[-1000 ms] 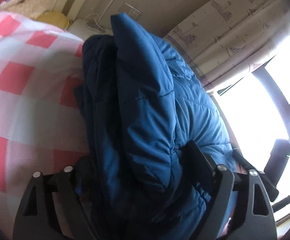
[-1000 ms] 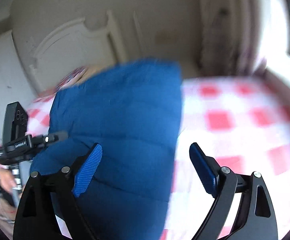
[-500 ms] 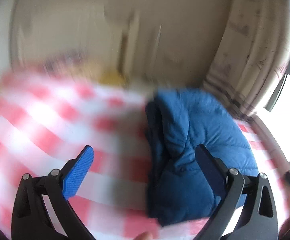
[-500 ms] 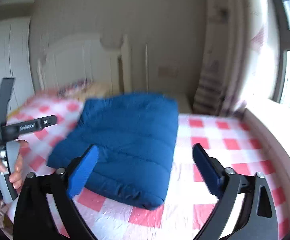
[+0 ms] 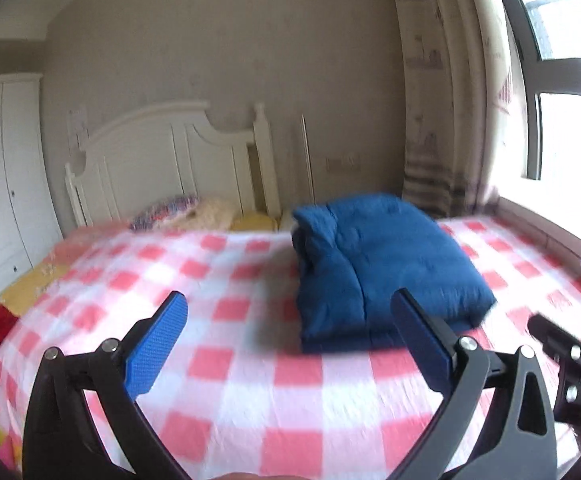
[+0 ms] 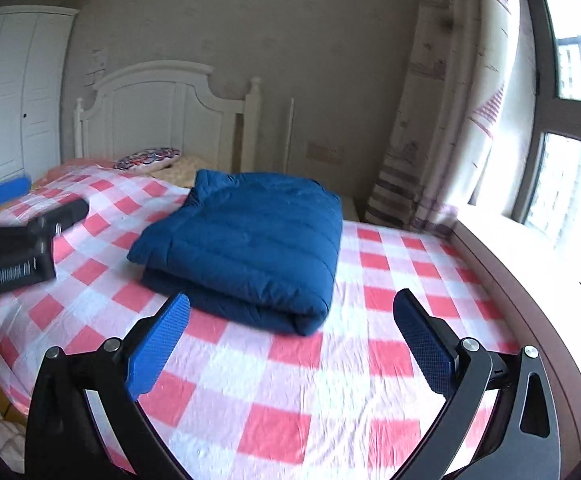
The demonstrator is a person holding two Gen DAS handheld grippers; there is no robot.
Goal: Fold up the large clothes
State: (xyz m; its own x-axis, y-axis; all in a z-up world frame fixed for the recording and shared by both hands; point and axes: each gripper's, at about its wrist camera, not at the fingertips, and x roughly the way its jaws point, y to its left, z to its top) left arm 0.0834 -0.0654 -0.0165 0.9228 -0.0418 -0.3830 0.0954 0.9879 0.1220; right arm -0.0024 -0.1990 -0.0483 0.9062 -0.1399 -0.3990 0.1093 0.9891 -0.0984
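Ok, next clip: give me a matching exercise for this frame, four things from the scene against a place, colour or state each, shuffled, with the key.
Things:
1. blue jacket
2. bedsheet
3. left gripper
4. headboard

Descriptions:
A. white, standing against the wall
B. folded into a bundle, lying on the bed
C. jaws wide open, nothing between them
D. pink-and-white checks

Pairs: 1-B, 2-D, 3-C, 4-A
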